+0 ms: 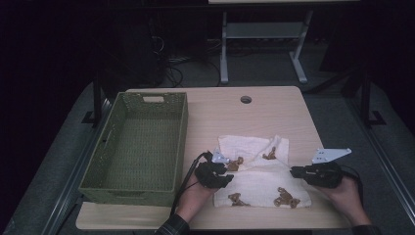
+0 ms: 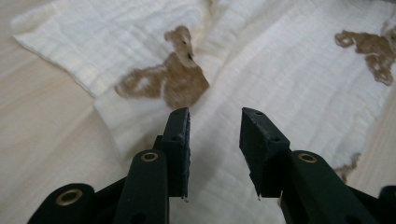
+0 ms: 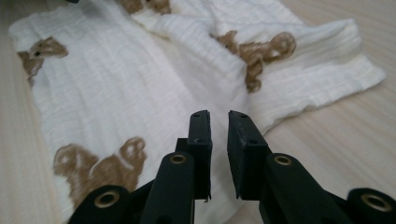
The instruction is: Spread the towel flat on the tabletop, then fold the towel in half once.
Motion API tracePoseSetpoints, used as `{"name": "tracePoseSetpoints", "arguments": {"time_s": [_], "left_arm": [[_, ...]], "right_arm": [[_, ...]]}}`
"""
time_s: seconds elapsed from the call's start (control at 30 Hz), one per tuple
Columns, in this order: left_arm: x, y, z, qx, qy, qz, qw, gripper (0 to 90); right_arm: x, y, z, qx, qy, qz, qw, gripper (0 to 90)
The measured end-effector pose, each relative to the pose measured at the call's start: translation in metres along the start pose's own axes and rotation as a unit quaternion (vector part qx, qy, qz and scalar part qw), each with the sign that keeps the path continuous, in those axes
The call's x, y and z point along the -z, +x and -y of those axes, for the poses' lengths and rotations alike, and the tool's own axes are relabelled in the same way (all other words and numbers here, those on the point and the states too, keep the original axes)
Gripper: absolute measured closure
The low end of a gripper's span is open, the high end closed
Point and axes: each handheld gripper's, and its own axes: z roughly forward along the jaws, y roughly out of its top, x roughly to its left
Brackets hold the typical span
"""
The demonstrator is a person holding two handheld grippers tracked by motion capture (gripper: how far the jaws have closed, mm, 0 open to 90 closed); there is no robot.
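Note:
A white cloth [image 1: 259, 183] printed with brown teddy bears lies loosely folded on the near middle of the wooden table [image 1: 274, 112]. My left gripper [image 1: 229, 169] rests at the cloth's left edge and points right. In the left gripper view this gripper [image 2: 215, 116] is open just above the cloth [image 2: 289, 60], beside a bear print [image 2: 168, 81], with nothing between the jaws. My right gripper [image 1: 294, 171] sits at the cloth's right edge and points left. In its own view it [image 3: 218, 116] is open by a narrow gap over the cloth [image 3: 116, 79], holding nothing.
A green woven basket [image 1: 182, 142] stands empty on the left of the table, close to the left hand. A round cable hole [image 1: 245, 99] is near the far edge. Beyond the table stand a white desk frame [image 1: 224, 54] and floor cables.

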Motion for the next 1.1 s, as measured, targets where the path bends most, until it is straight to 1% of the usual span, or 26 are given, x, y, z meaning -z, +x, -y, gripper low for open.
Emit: {"name": "tracePoseSetpoints", "arguments": {"time_s": [0.07,0.13,0.17,0.2,0.23,0.27,0.3,0.37,0.43,0.47,0.5,0.53,0.57,0.6,0.63,0.67,0.7,0.73,0.77,0.83,0.87,0.9,0.93,1.03,1.1], "left_arm": [[-0.001,0.002,-0.003,0.005,-0.007,-0.005,1.0,62.5],[-0.001,0.005,-0.007,0.007,-0.01,-0.009,0.9999,62.5],[-0.002,0.007,-0.008,0.009,-0.011,-0.011,0.9998,62.5],[-0.002,0.009,-0.01,0.011,-0.012,-0.013,0.9998,62.4],[-0.003,0.011,-0.012,0.012,-0.013,-0.015,0.9997,62.3],[-0.004,0.012,-0.014,0.015,-0.016,-0.018,0.9996,62.2],[-0.005,0.014,-0.015,0.016,-0.016,-0.019,0.9996,62.2],[-0.007,0.018,-0.019,0.02,-0.017,-0.023,0.9994,61.9],[-0.009,0.021,-0.022,0.024,-0.018,-0.029,0.9991,61.8],[-0.01,0.022,-0.024,0.024,-0.018,-0.031,0.9991,61.6],[-0.011,0.025,-0.026,0.02,-0.016,-0.035,0.999,61.6],[-0.012,0.026,-0.028,0.023,-0.019,-0.038,0.9988,61.6],[-0.013,0.029,-0.03,0.025,-0.019,-0.041,0.9987,61.6],[-0.015,0.03,-0.032,0.029,-0.02,-0.044,0.9984,61.6],[-0.016,0.032,-0.034,0.028,-0.017,-0.046,0.9984,61.6],[-0.017,0.034,-0.036,0.031,-0.019,-0.049,0.9981,61.6],[-0.018,0.036,-0.038,0.034,-0.022,-0.052,0.9978,61.6],[-0.02,0.038,-0.04,0.038,-0.023,-0.053,0.9976,61.6],[-0.022,0.04,-0.042,0.041,-0.024,-0.055,0.9973,61.6],[-0.025,0.046,-0.047,0.038,-0.022,-0.068,0.9967,61.4],[-0.027,0.048,-0.048,0.039,-0.023,-0.073,0.9963,61.0],[-0.029,0.052,-0.051,0.038,-0.019,-0.081,0.9958,61.0],[-0.031,0.055,-0.052,0.037,-0.016,-0.09,0.9951,61.0],[-0.035,0.065,-0.057,0.044,-0.017,-0.105,0.9933,60.8],[-0.04,0.073,-0.06,0.044,-0.011,-0.118,0.992,60.1]], "right_arm": [[-0.002,-0.003,-0.004,-0.002,-0.001,0.002,1.0,78.9],[-0.003,-0.007,-0.009,0.002,-0.006,0.004,1.0,78.9],[-0.004,-0.007,-0.011,-0.001,-0.006,0.006,1.0,78.7],[-0.006,-0.009,-0.013,0.003,-0.01,0.005,0.9999,78.5],[-0.006,-0.01,-0.015,-0.001,-0.008,0.005,1.0,78.3],[-0.008,-0.012,-0.017,0.004,-0.009,0.007,0.9999,78.1],[-0.009,-0.013,-0.019,-0.001,-0.009,0.008,0.9999,78.0],[-0.012,-0.016,-0.022,0.005,-0.01,0.009,0.9999,77.5],[-0.015,-0.018,-0.026,0.0,-0.011,0.008,0.9999,77.4],[-0.016,-0.019,-0.027,0.004,-0.012,0.009,0.9999,76.8],[-0.017,-0.02,-0.029,-0.003,-0.012,0.008,0.9999,76.7],[-0.019,-0.022,-0.031,0.002,-0.014,0.009,0.9999,76.7],[-0.02,-0.023,-0.033,-0.002,-0.013,0.009,0.9999,76.7],[-0.021,-0.025,-0.034,-0.001,-0.015,0.011,0.9998,76.6],[-0.022,-0.027,-0.035,-0.001,-0.015,0.013,0.9998,76.5],[-0.022,-0.028,-0.036,-0.005,-0.015,0.013,0.9998,76.4],[-0.023,-0.031,-0.037,-0.003,-0.015,0.015,0.9998,76.3],[-0.023,-0.033,-0.039,-0.009,-0.015,0.017,0.9997,76.3],[-0.024,-0.036,-0.04,-0.006,-0.019,0.019,0.9996,76.3],[-0.024,-0.04,-0.042,-0.012,-0.023,0.021,0.9994,76.3],[-0.024,-0.042,-0.043,-0.015,-0.024,0.022,0.9994,76.2],[-0.025,-0.043,-0.043,-0.012,-0.026,0.022,0.9993,76.1],[-0.025,-0.045,-0.043,-0.014,-0.024,0.022,0.9994,76.0],[-0.026,-0.046,-0.043,-0.016,-0.023,0.022,0.9994,76.0],[-0.027,-0.046,-0.042,-0.019,-0.023,0.022,0.9993,76.0]]}}
